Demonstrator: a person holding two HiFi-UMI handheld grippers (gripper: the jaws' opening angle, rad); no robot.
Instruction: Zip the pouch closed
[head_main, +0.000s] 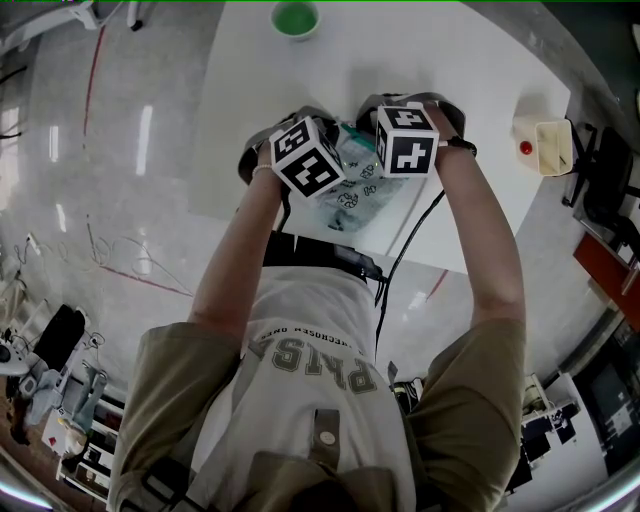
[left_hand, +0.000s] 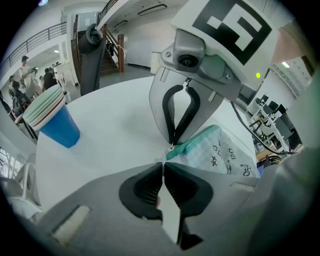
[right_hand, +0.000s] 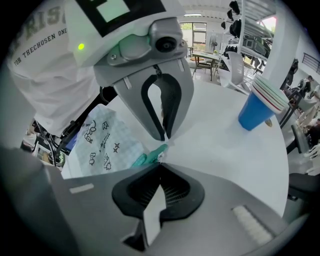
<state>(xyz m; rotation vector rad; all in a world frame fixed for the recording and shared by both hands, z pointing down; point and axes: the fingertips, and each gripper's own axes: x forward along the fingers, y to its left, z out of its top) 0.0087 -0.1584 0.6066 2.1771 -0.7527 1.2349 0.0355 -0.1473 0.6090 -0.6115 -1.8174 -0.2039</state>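
White table (head_main: 480, 60), left claw (left_hand: 162, 167) pinching pouch (left_hand: 220, 150), right claw (right_hand: 160, 164) pinching teal zipper (right_hand: 150, 156), shirt (right_hand: 35, 45) reads "FOR THECHOSEN ONE"

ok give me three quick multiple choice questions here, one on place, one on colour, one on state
1. Where is the cup? A at the table's far edge B on the floor C on a chair
2. Colour of the pouch's zip edge? A red B teal C black
3. The left gripper and right gripper jaws? A both wide open B one open C both shut
Answers: A, it stands at the top of the head view; B, teal in both gripper views; C, both pinch the pouch's end.
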